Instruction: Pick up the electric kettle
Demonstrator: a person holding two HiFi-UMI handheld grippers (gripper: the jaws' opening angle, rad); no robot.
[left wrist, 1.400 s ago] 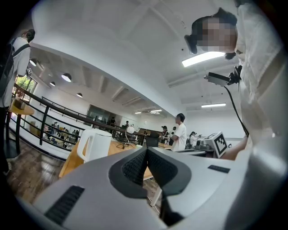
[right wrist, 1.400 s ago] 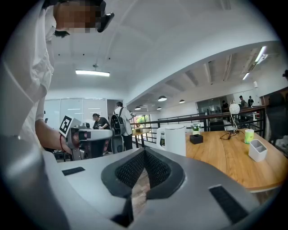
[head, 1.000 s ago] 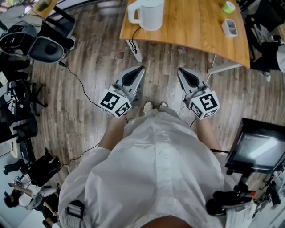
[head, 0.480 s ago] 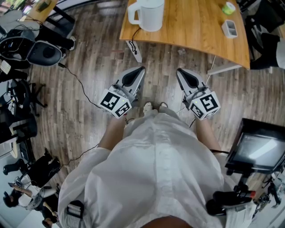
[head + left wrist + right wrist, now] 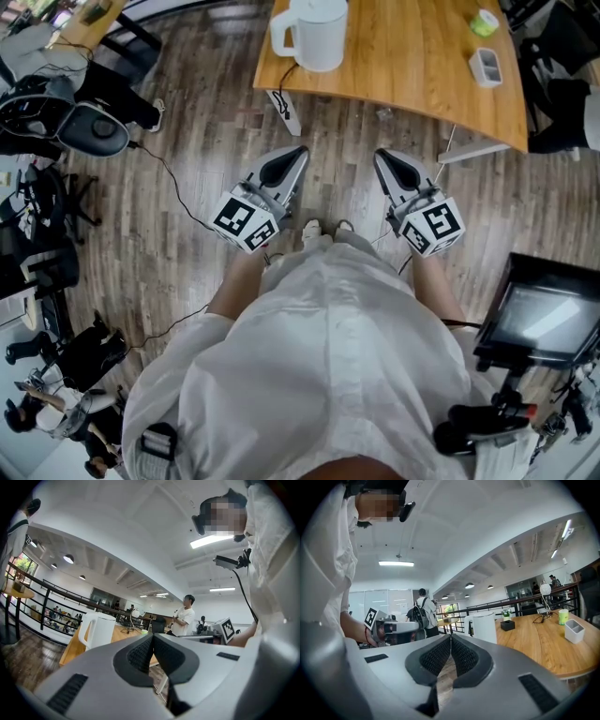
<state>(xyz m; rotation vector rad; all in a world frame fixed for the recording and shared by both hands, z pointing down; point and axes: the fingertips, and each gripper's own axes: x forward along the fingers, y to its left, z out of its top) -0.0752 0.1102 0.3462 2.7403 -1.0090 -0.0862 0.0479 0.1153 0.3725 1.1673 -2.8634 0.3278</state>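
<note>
The electric kettle (image 5: 314,33) stood at a corner of the desk (image 5: 412,66), its handle (image 5: 278,28) facing outward, which likely made for an easy reach. The left tongs (image 5: 300,150) and right tongs (image 5: 380,155) were pinched together and empty, held level over the floor (image 5: 187,234) and well short of it, apparently poised before the approach.

Looked down on a grey-brown plank floor (image 5: 187,206). Had a curved wooden table (image 5: 412,66) at the top edge, a black office chair (image 5: 94,127) at upper left and a dark screen (image 5: 539,314) at right. Rose to a white ceiling (image 5: 140,517) lit by strip lights (image 5: 212,541) and round lamps (image 5: 69,558). Ran a black railing (image 5: 51,599) along the far side.
</note>
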